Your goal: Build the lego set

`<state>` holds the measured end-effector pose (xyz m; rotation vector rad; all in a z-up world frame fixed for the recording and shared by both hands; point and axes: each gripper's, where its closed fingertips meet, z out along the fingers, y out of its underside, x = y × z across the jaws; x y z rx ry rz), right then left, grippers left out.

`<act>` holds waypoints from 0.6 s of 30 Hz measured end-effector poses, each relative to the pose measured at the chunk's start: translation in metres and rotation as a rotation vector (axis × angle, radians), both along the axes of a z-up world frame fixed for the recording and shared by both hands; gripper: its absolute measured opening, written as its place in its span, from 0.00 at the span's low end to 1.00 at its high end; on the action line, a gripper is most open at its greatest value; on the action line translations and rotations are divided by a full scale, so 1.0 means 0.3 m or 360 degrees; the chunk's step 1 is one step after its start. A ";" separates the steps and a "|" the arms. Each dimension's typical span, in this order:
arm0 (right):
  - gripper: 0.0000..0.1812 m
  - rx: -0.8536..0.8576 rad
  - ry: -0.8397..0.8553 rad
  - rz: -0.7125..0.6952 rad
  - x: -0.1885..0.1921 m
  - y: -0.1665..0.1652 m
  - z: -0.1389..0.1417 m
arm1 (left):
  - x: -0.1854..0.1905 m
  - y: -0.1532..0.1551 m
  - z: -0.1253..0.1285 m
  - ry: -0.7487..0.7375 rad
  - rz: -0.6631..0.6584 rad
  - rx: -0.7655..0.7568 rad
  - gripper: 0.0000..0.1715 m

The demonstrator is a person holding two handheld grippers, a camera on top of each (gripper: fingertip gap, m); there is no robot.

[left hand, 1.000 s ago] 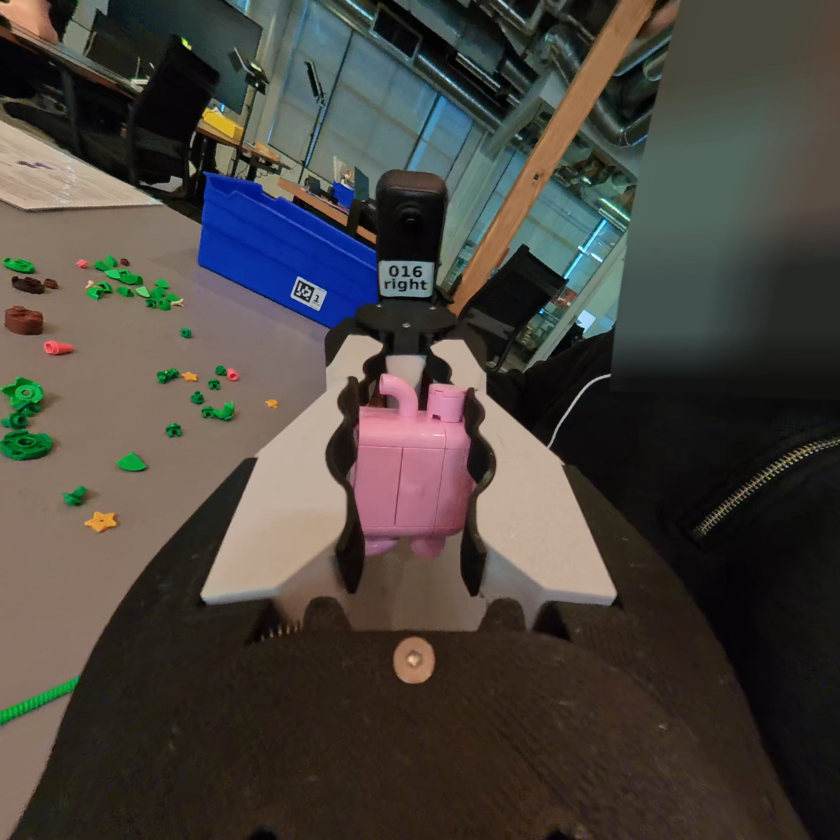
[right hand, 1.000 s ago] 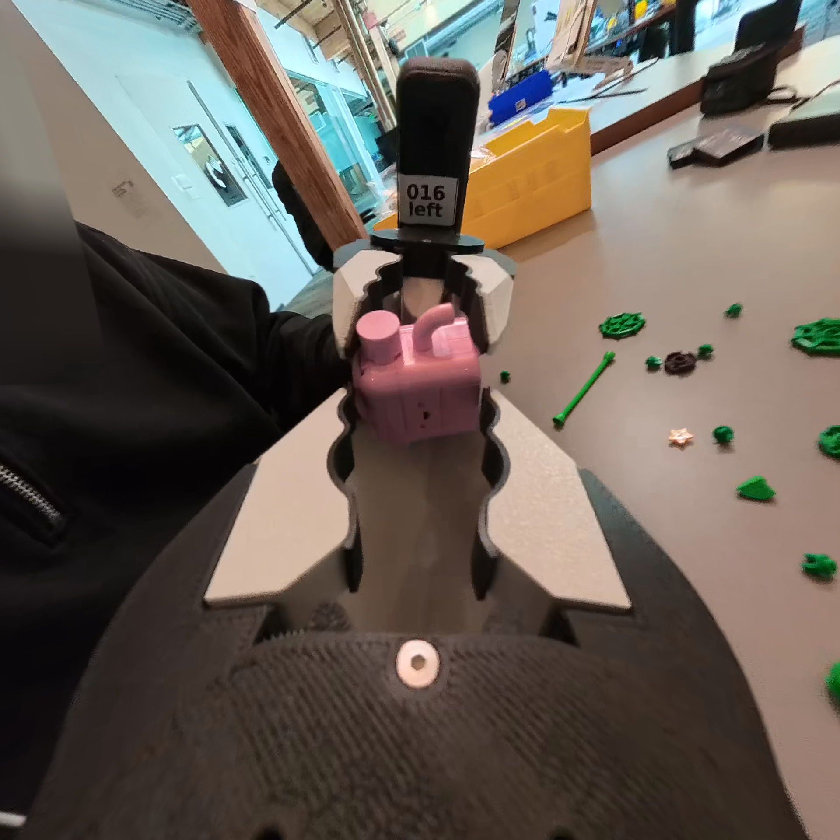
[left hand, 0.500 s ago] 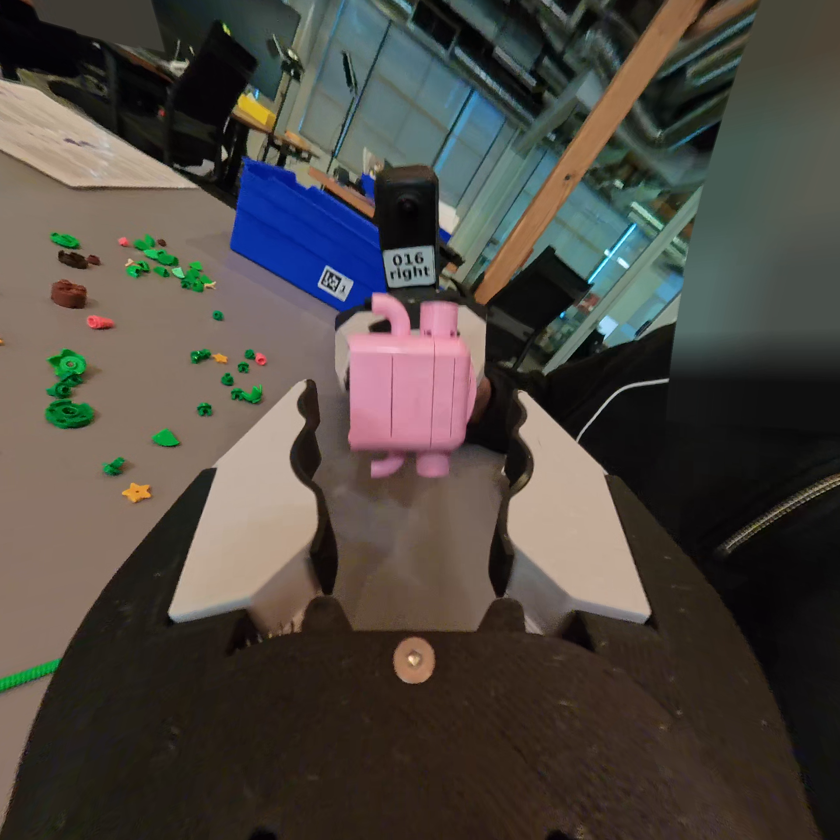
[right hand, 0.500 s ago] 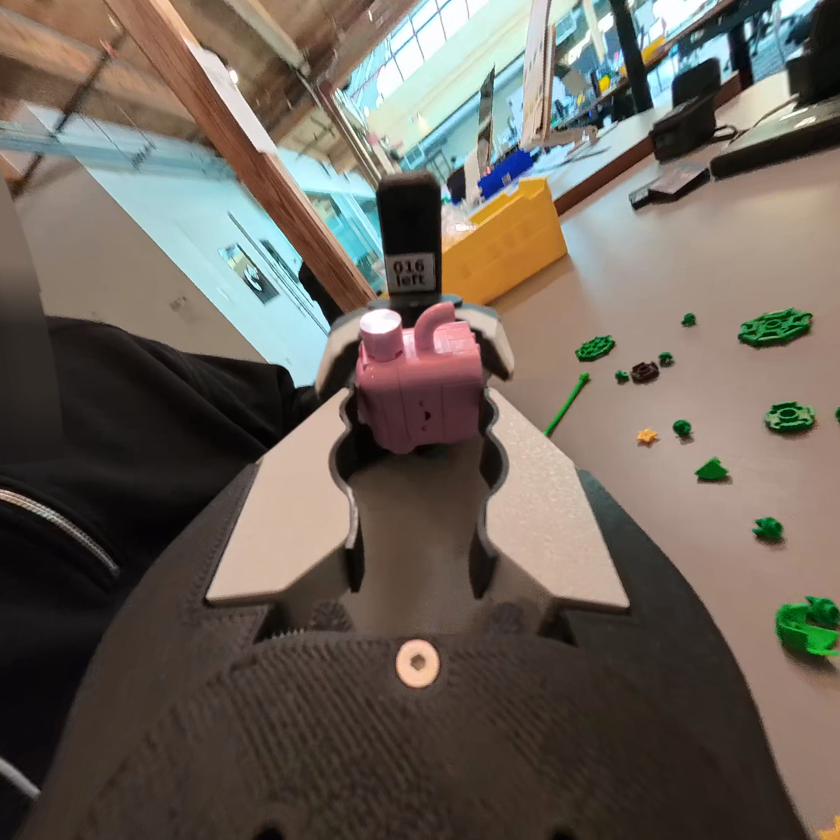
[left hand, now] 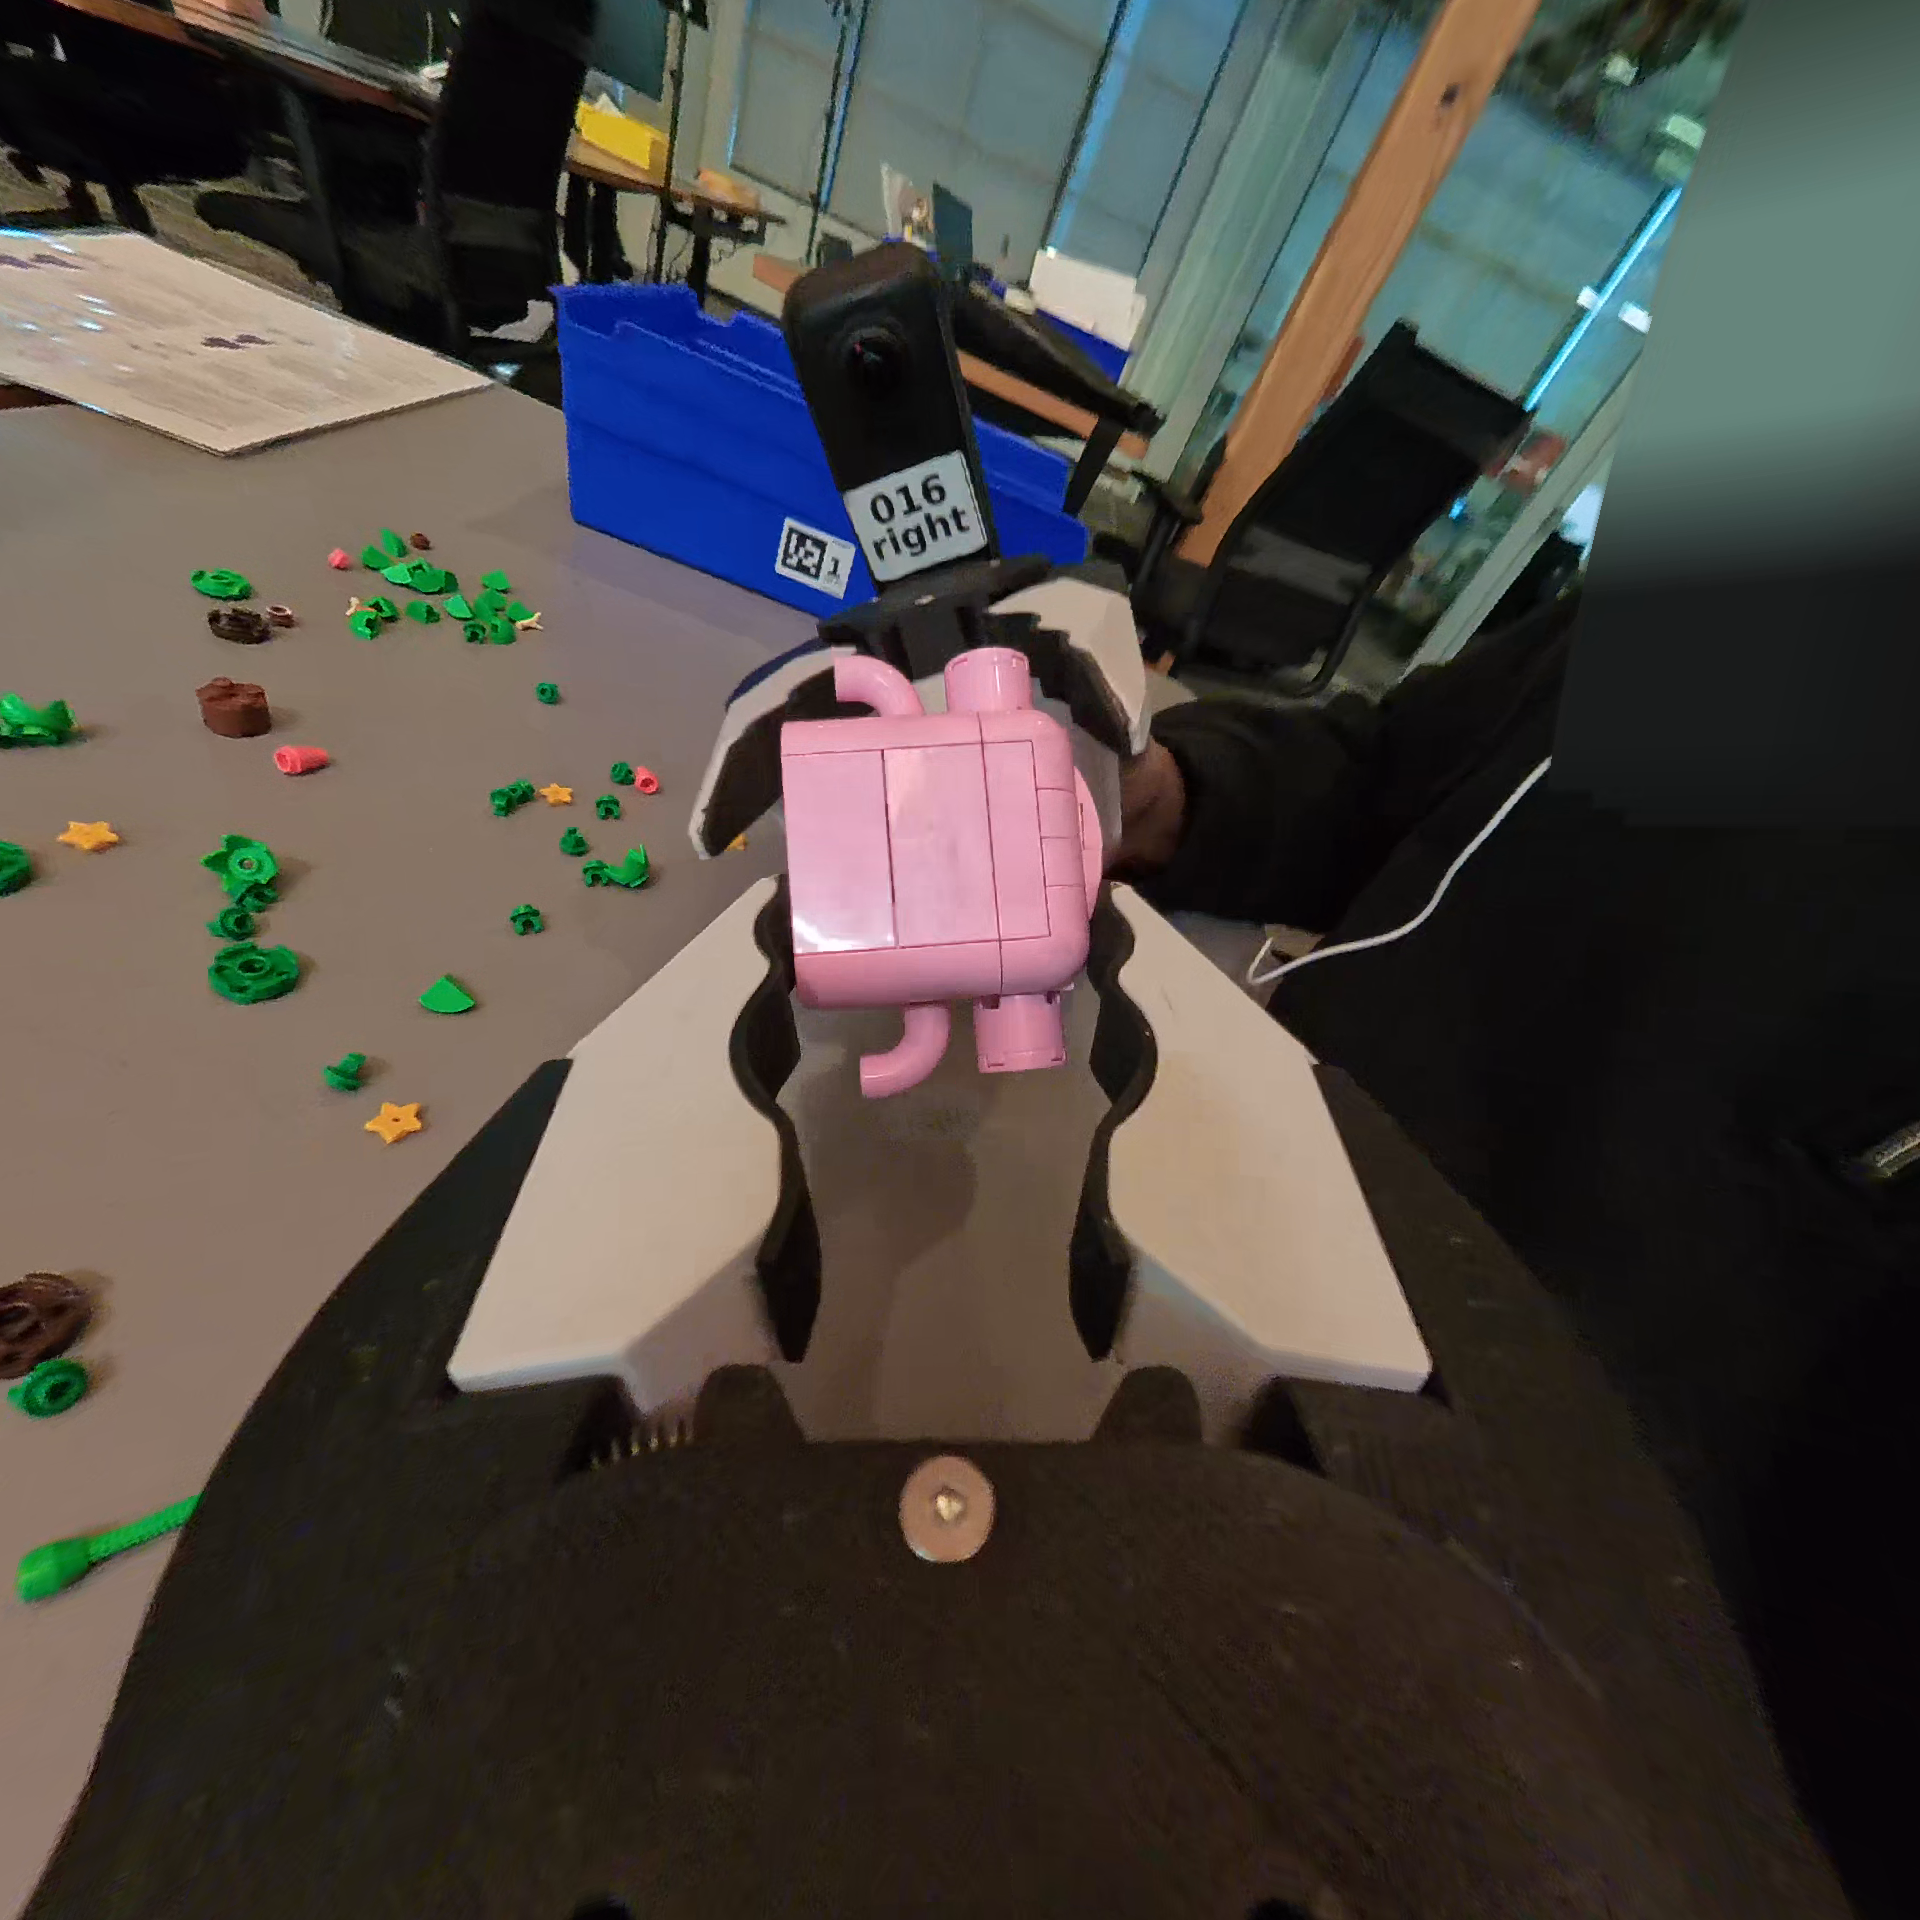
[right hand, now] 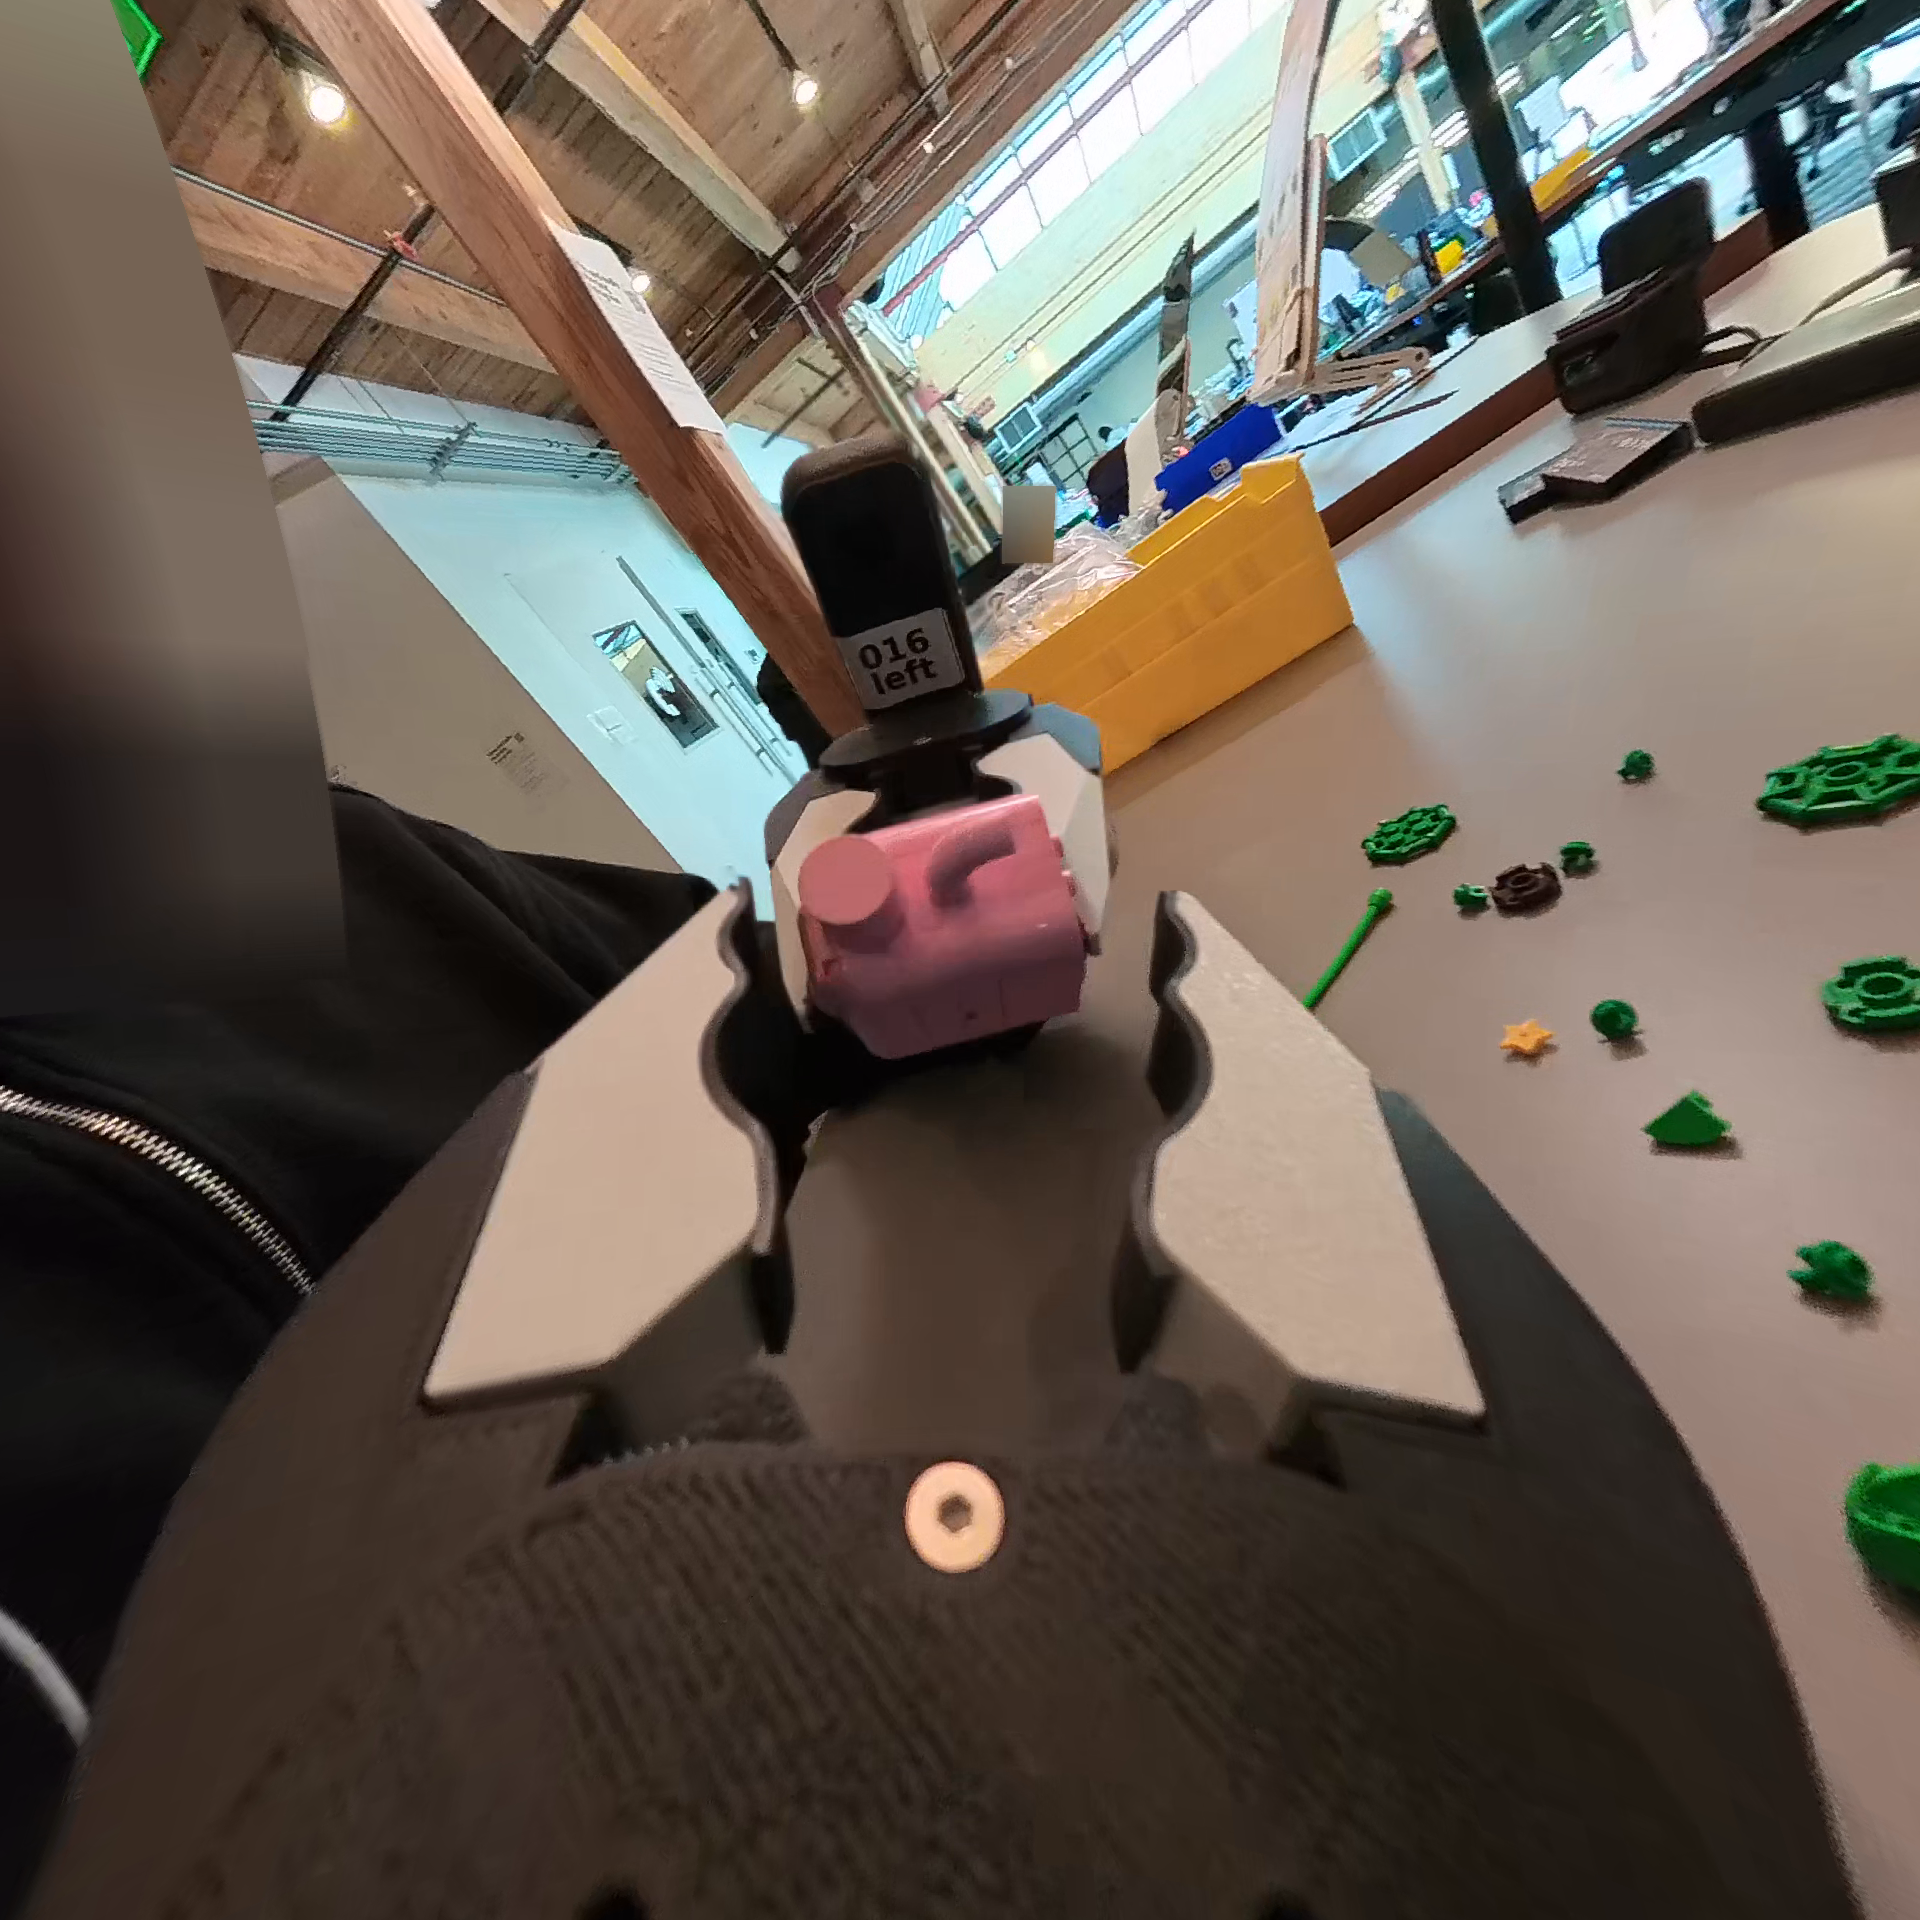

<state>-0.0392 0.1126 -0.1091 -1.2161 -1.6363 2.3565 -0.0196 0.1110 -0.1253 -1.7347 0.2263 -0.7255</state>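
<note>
The left hand-held gripper pinches the pink lego body at its fingertips, at 12 o'clock, lifted above the desk. Just beyond, the right hand-held gripper faces it with jaws wide, gripping nothing. Loose green pieces lie farther off, at 9 to 10 o'clock. This looks like a regrasp; next, the free one likely fetches a piece.

Opposed close wrist views, shared pink block
</note>
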 end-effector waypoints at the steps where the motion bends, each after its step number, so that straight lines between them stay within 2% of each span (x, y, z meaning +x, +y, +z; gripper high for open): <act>1: 0.41 0.0009 0.0006 0.0024 0.005 -0.005 0.000 | 0.006 -0.002 0.000 0.0035 -0.0003 0.0006 0.30; 4: 0.34 0.0065 0.0058 0.0082 0.023 -0.032 0.004 | 0.018 -0.008 0.011 0.0040 -0.0024 0.0022 0.30; 18: 0.32 0.0323 0.0228 0.0043 0.038 -0.061 0.004 | 0.036 -0.018 0.019 0.0028 -0.0054 0.0015 0.30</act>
